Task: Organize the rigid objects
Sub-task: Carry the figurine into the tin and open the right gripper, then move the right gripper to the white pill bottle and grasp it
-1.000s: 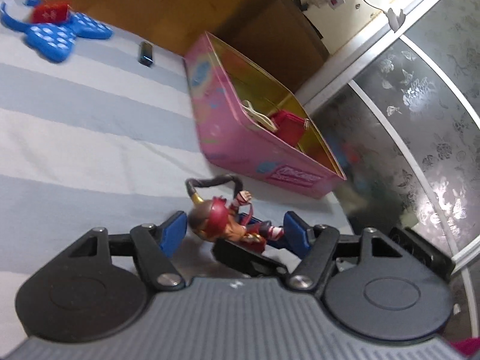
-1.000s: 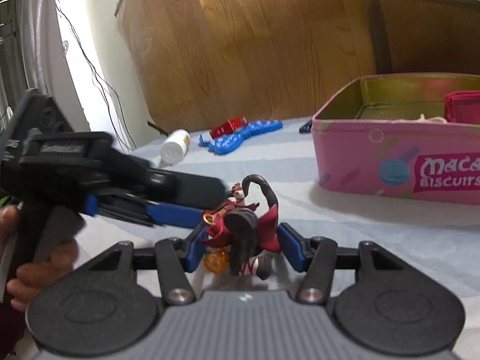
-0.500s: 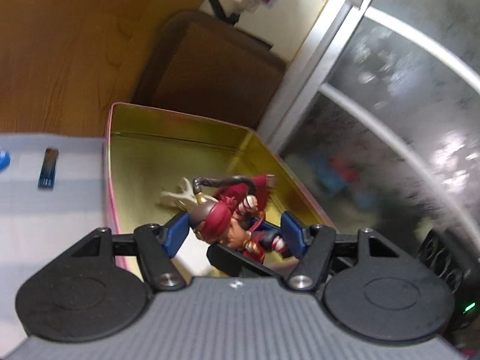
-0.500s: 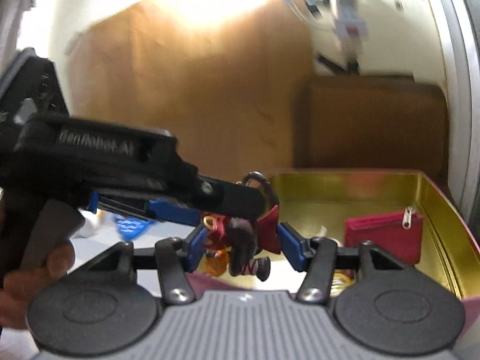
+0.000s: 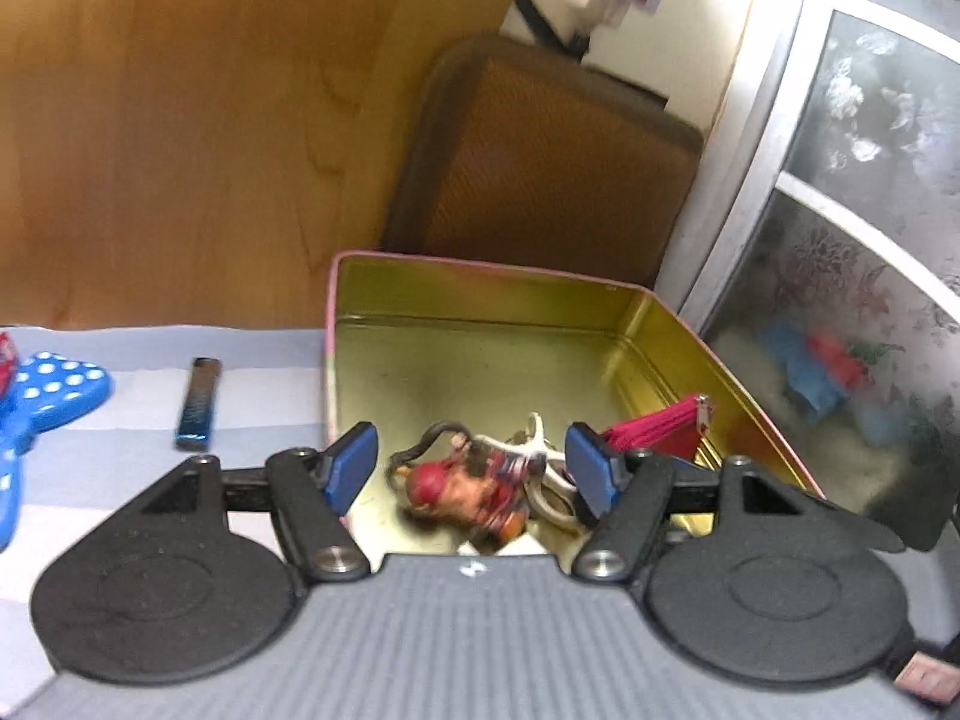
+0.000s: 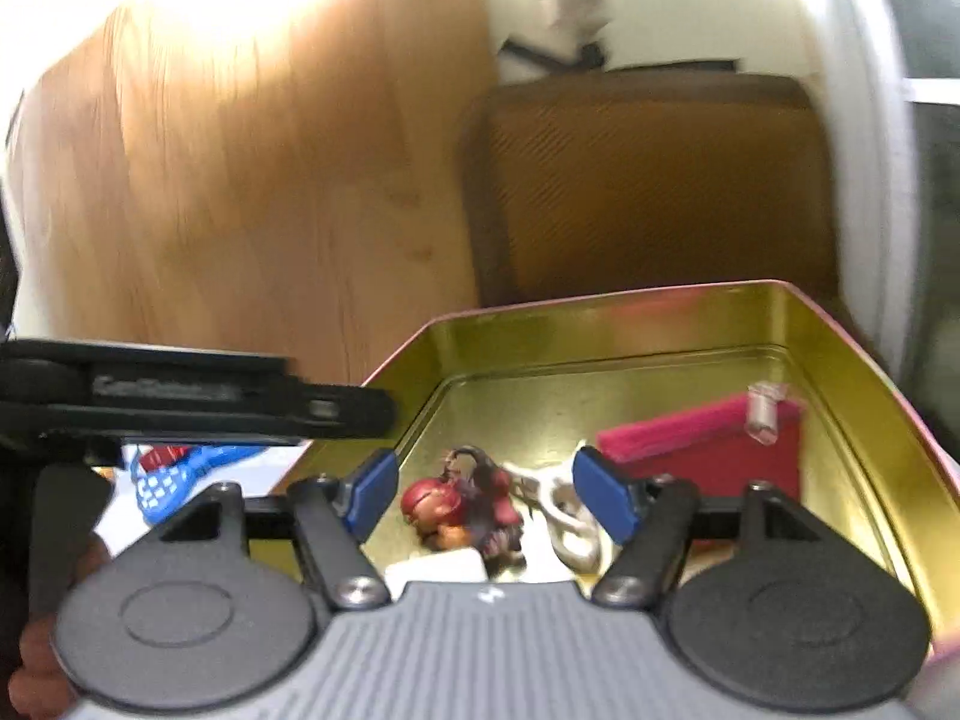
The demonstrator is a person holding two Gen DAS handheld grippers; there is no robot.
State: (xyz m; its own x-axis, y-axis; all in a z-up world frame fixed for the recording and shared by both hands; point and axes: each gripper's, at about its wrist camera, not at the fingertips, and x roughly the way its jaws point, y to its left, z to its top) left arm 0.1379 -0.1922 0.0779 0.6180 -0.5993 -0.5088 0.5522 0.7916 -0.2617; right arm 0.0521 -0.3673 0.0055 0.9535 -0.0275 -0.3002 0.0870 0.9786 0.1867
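Note:
A small red-haired figurine [image 5: 462,489] lies on the gold floor of the pink biscuit tin [image 5: 480,288], next to a white piece [image 5: 540,456] and a red zip pouch [image 5: 654,426]. My left gripper [image 5: 471,474] is open above the tin, with the figurine below the gap between its blue pads. My right gripper [image 6: 483,495] is also open over the tin [image 6: 600,312]; the figurine [image 6: 456,504], white piece [image 6: 564,510] and pouch [image 6: 708,450] show below it. The left gripper's body [image 6: 180,399] crosses the right wrist view at left.
A blue polka-dot toy [image 5: 36,402] and a small dark blue stick [image 5: 198,405] lie on the striped cloth left of the tin. A brown chair back [image 5: 540,168] and a wooden board [image 5: 180,120] stand behind. A frosted glass door [image 5: 840,240] is at right.
Both grippers carried the figurine from the cloth up over the tin, then opened. The figurine has dropped onto the tin's floor.

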